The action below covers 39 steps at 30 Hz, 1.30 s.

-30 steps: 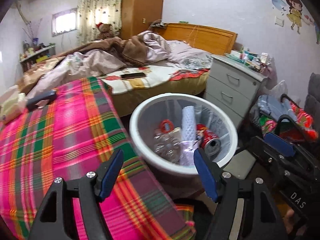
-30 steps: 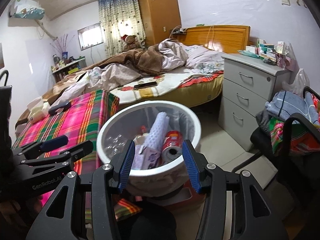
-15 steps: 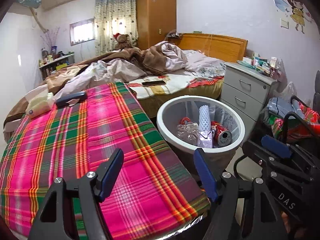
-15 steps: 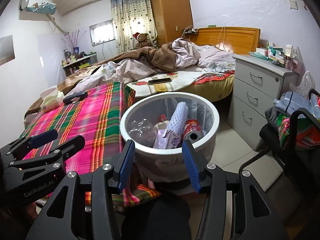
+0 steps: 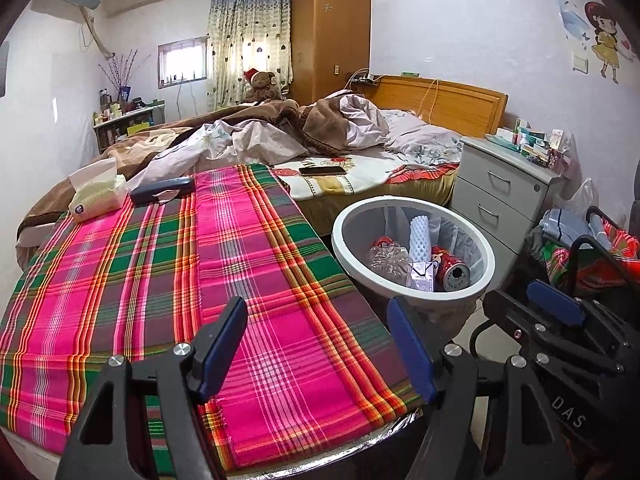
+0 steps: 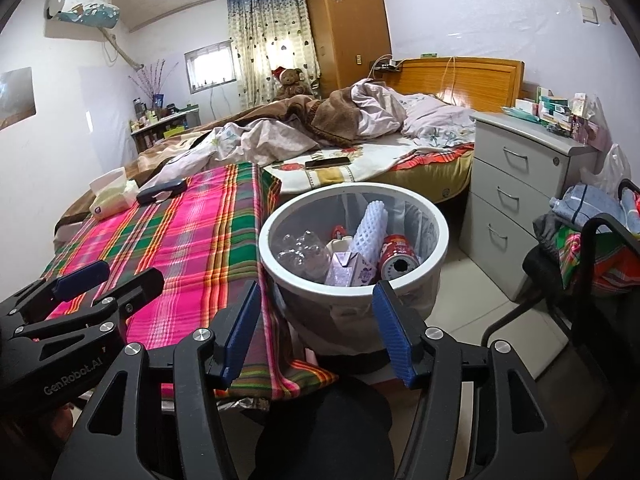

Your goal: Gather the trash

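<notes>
Now both empty: left tongs (image 5: pixel 316 344) spread, lower centre; right tongs (image 6: pixel 316 328) just widened, nothing between. Trash inside round white plastic bin (image 6: pixel 434 258), centre frame, beside plaid-clothed surface (image 5: pixel 160 280) for dropping.

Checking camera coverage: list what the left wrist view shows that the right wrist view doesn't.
Left wrist only: the girl sticker on the wall and the right gripper from the side, jaws just opened wider, empty.
Right wrist only: the picture on the wall and the left gripper from the side, open, empty.
Both: the bin holding a can, carton and foam net; the plaid cloth; the phone.
</notes>
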Tool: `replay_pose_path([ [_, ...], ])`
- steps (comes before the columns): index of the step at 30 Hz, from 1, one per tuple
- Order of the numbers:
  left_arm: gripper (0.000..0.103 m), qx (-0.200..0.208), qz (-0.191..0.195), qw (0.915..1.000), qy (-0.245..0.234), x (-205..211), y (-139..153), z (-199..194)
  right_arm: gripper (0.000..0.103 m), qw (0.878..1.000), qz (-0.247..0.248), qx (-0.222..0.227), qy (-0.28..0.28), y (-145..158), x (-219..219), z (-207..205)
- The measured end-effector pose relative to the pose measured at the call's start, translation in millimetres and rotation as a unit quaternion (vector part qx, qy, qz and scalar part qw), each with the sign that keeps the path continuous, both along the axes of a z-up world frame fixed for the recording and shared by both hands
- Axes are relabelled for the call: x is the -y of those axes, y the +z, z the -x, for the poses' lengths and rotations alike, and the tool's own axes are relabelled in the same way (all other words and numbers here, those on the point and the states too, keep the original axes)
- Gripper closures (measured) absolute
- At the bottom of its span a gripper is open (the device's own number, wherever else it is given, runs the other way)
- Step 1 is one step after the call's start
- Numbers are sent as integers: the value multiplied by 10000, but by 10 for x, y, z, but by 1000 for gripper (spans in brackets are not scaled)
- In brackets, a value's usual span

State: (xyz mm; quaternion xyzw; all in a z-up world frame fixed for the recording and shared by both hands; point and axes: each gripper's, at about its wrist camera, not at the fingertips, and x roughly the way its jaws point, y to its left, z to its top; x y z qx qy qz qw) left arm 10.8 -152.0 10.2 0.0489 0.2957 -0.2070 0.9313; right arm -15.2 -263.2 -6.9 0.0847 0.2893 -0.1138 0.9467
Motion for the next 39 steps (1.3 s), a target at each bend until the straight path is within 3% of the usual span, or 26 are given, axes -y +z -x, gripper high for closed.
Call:
replay_pose_path([
  [39,29,-44,-28,10000,37,-25,28,32,44,10000,0,-27,-67,-6,3,-18],
])
